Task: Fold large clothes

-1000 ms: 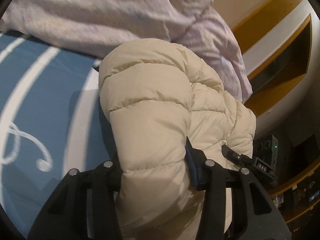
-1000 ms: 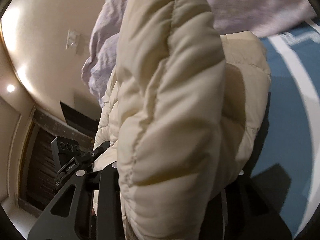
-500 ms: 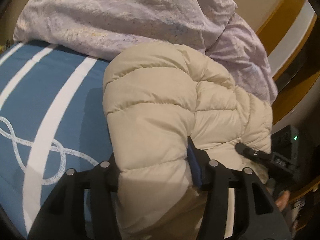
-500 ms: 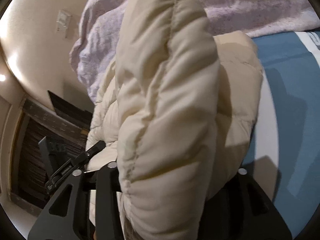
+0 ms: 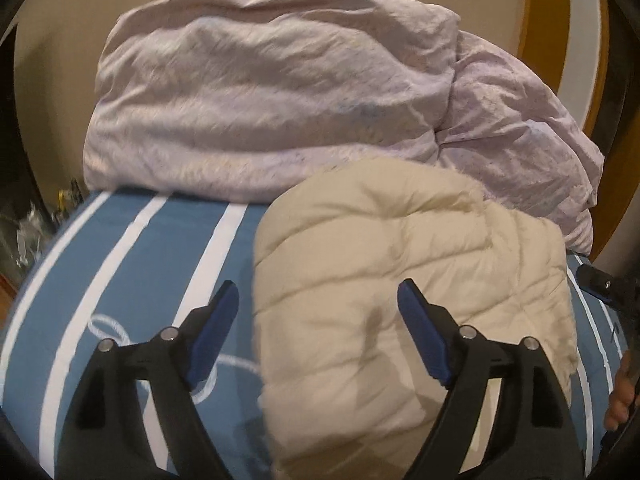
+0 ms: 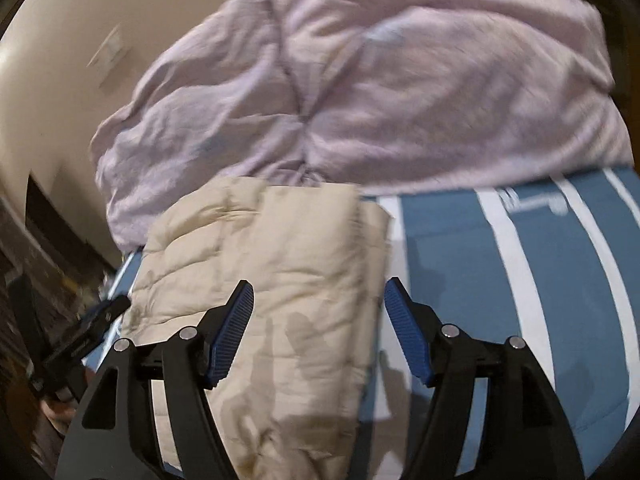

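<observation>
The big cream puffy quilted jacket (image 5: 408, 292) lies folded in a fat bundle on the bed. Under it is the blue bed cover with white stripes and a white loopy pattern (image 5: 132, 264). The far end of the jacket touches the big crumpled pale purple blanket (image 5: 272, 100), which is piled up at the back of the bed against the tan wall (image 5: 60, 40).

The left tongs (image 5: 318, 332) are wide open and hold nothing. The left blue pad (image 5: 214, 336) is over the blue cover, just beside the edge of the jacket. The right blue pad (image 5: 424, 336) is over the top of the jacket. I cannot tell if it touches the cloth.

The right tongs (image 6: 318, 334) are wide open too, with nothing in them. In the right wrist view the jacket (image 6: 272, 280) lies on the left part of the blue cover (image 6: 520, 280). One ribbed blue pad (image 6: 232, 340) is over the jacket and the other (image 6: 408, 340) is over the cover, just past the jacket's edge. The purple blanket (image 6: 380, 80) fills the top of this view, which is a bit blurry.

Each view shows part of the other black tool at its side edge. A bit of the person's fingers (image 5: 622, 396) shows at the right edge of the left wrist view.
</observation>
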{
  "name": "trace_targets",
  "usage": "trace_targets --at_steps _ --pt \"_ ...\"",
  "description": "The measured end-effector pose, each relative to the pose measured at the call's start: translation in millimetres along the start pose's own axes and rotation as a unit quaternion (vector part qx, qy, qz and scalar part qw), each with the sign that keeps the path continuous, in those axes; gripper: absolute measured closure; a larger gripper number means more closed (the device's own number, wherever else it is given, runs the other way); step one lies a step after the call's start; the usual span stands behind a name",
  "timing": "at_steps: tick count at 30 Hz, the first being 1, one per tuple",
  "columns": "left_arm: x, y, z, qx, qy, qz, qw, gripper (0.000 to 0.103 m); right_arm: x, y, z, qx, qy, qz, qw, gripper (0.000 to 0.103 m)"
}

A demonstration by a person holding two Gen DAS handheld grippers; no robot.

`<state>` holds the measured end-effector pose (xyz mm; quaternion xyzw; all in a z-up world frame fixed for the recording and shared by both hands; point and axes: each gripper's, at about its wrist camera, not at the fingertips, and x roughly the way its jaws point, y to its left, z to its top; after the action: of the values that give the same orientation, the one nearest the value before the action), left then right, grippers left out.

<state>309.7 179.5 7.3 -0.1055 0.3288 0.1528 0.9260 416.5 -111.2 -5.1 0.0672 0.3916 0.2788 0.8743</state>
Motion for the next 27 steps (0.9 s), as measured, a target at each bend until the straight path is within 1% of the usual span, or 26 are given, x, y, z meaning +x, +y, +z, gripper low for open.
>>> trace_targets --at_steps 2,4,6,11,12,14,16,18,20,21,27 --pt "2.5 -14.6 7.3 0.016 -0.007 0.009 0.9998 0.021 2.0 16.3 -2.5 -0.037 -0.018 -0.014 0.999 0.034" --pt "7.7 -30.9 16.2 0.037 -0.014 0.024 0.9989 0.021 8.9 38.0 2.2 -0.071 -0.036 -0.03 0.996 0.034" --pt "13.7 -40.0 22.5 0.05 -0.018 0.037 0.9979 0.02 17.3 54.3 5.9 -0.098 -0.047 -0.034 0.993 0.035" --pt "40.7 -40.2 34.5 0.057 -0.007 0.073 0.9957 0.02 32.6 71.2 19.8 -0.123 -0.065 -0.066 0.988 0.035" --pt "46.6 -38.8 34.1 0.058 -0.002 0.08 0.9951 0.02 37.7 70.6 22.1 -0.121 -0.064 -0.069 0.988 0.035" --pt "58.0 -36.8 29.9 0.062 0.009 0.088 0.9941 0.02 54.4 66.2 25.1 -0.113 -0.05 -0.073 0.99 0.035" --pt "69.9 -33.2 22.3 0.066 0.018 0.086 0.994 0.019 77.1 59.0 21.2 -0.106 -0.016 -0.084 0.991 0.035" --pt "76.3 -27.7 17.4 0.058 0.022 0.065 0.9959 0.019 94.7 51.7 11.6 -0.103 0.008 -0.086 0.991 0.035" --pt "81.7 -20.5 16.9 0.042 0.031 0.042 0.9978 0.019 98.9 47.9 8.1 -0.098 0.011 -0.085 0.992 0.035" --pt "85.2 -18.5 16.5 0.038 0.034 0.037 0.998 0.018 102.2 45.3 7.9 -0.092 0.017 -0.082 0.992 0.035" --pt "99.1 -18.1 12.3 0.039 0.04 0.032 0.998 0.015 116.2 37.3 6.4 -0.073 0.027 -0.08 0.994 0.034"
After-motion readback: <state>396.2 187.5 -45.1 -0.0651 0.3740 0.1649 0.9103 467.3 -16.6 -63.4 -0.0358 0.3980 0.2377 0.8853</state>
